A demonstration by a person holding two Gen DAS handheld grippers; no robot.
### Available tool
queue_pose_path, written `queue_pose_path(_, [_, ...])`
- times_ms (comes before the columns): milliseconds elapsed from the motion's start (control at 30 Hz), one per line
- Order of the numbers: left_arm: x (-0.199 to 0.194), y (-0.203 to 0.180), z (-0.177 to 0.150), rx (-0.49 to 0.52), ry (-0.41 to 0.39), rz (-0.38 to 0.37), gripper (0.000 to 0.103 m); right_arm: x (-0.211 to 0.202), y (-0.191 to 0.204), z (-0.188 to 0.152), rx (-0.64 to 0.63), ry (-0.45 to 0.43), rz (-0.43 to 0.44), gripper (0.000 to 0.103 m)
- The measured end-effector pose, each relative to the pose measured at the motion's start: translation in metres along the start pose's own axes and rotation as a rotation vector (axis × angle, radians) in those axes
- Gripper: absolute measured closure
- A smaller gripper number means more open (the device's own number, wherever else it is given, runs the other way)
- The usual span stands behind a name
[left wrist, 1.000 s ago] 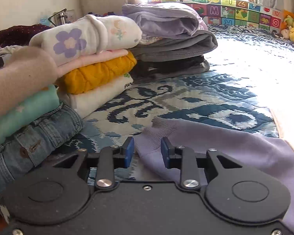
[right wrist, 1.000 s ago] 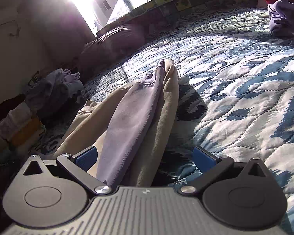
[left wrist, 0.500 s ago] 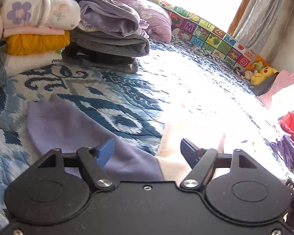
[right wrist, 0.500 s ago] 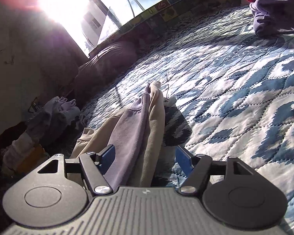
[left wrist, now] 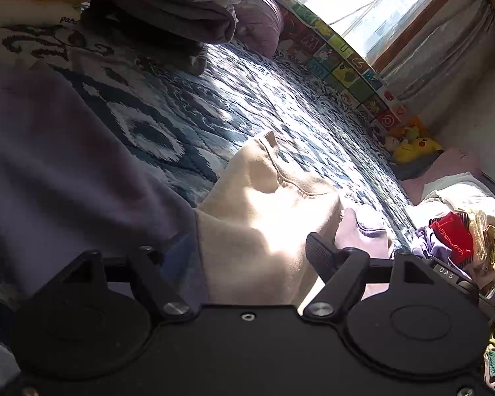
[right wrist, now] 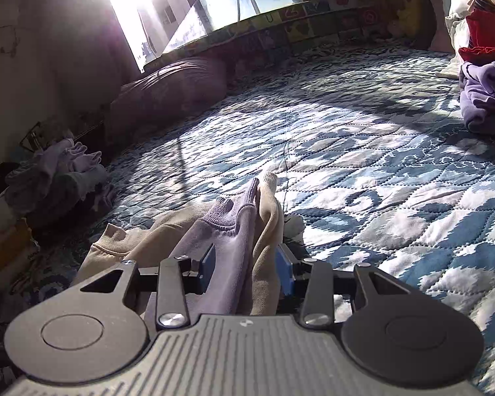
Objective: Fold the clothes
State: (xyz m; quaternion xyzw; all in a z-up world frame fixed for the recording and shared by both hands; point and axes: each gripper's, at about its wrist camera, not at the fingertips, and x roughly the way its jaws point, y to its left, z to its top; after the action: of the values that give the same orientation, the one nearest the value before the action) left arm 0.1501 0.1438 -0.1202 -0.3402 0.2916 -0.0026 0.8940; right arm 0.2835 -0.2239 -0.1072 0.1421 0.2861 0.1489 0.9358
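Note:
A beige sweatshirt (left wrist: 264, 204) with lavender sleeves lies on the blue-and-white quilt (left wrist: 247, 105). One lavender sleeve (left wrist: 66, 165) spreads out flat to the left. My left gripper (left wrist: 247, 254) is open wide, low over the seam where that sleeve meets the beige body. In the right wrist view the other lavender sleeve (right wrist: 221, 227) is bunched together with beige fabric (right wrist: 122, 241). My right gripper (right wrist: 247, 262) is shut on this bunch, with both blue pads pressing the cloth. The cuff sticks out ahead of the jaws.
Stacks of folded clothes (left wrist: 168, 10) stand at the far left (right wrist: 49, 178). A pile of unfolded clothes (left wrist: 455, 231) with a red piece lies at the right (right wrist: 485, 99). A mauve pillow (right wrist: 171, 99), a foam letter mat (left wrist: 340, 52) and a yellow plush toy (left wrist: 412, 145) line the window side.
My left gripper let go of the sleeve cuff, opened wide and swung right over the beige body. My right gripper's jaws closed from wide apart onto the bunched sleeve and beige fabric.

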Motion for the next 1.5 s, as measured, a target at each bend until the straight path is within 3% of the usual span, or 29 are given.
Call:
queue_pose_path(167, [0.001,-0.001,0.004,0.041,0.011,0.047,0.026,0.032,0.019,0.017,-0.13,0.065,-0.081,0.061])
queue_pose_path(333, [0.003,-0.012,0.001,0.215,0.01,0.184,0.026,0.053,0.037,0.027,-0.243,0.111,-0.146,0.063])
queue_pose_path(433, [0.006,-0.008,0.0,0.208,0.024,0.188,0.026,0.064,0.047,0.028,-0.319,0.145,-0.177,0.07])
queue_pose_path(500, [0.006,-0.006,0.0,0.2,0.027,0.185,0.026,0.07,0.048,0.028,-0.331,0.185,-0.181,0.093])
queue_pose_path(733, [0.005,-0.007,0.0,0.19,0.019,0.177,0.026,0.016,0.043,0.044,-0.27,0.054,-0.162,0.094])
queue_pose_path(933, [0.0,-0.006,0.002,0.16,0.001,0.149,0.026,-0.038,0.006,0.052,-0.158,-0.017,-0.206,0.094])
queue_pose_path(1267, [-0.009,-0.002,0.005,0.125,-0.021,0.124,0.026,-0.105,-0.06,0.042,-0.065,-0.044,-0.341,0.094])
queue_pose_path(1500, [-0.011,0.001,0.005,0.112,-0.02,0.13,0.026,-0.122,-0.106,0.038,-0.065,-0.004,-0.454,0.094])
